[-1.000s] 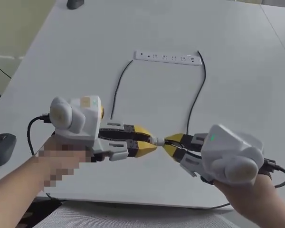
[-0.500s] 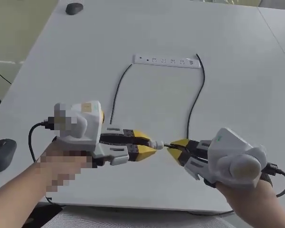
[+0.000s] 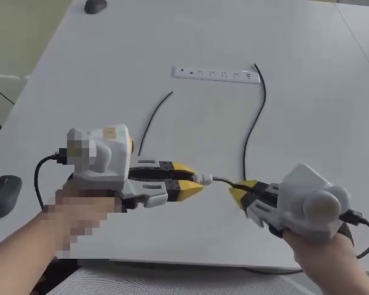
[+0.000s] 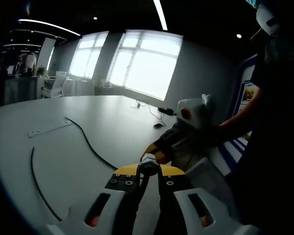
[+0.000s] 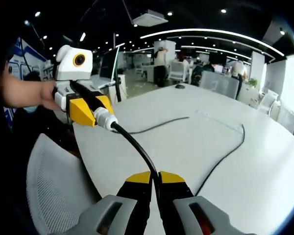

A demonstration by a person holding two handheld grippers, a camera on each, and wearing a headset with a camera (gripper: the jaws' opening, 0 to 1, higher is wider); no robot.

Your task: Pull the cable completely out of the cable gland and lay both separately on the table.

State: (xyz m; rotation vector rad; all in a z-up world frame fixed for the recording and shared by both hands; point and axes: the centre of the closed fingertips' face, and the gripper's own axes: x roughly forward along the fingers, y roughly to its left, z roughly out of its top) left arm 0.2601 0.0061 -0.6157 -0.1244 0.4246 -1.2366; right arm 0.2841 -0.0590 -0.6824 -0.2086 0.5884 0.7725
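White cable gland (image 3: 203, 179) midair, lying horizontal; black cable (image 3: 221, 180) emerging from one end.

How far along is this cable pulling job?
Done: nothing finished. In hand: left tongs clamp the small white plastic cable gland, right tongs clamp the thin black cable. Left: the cable's tail trails behind the gland; pull it through, lay both on the white table.
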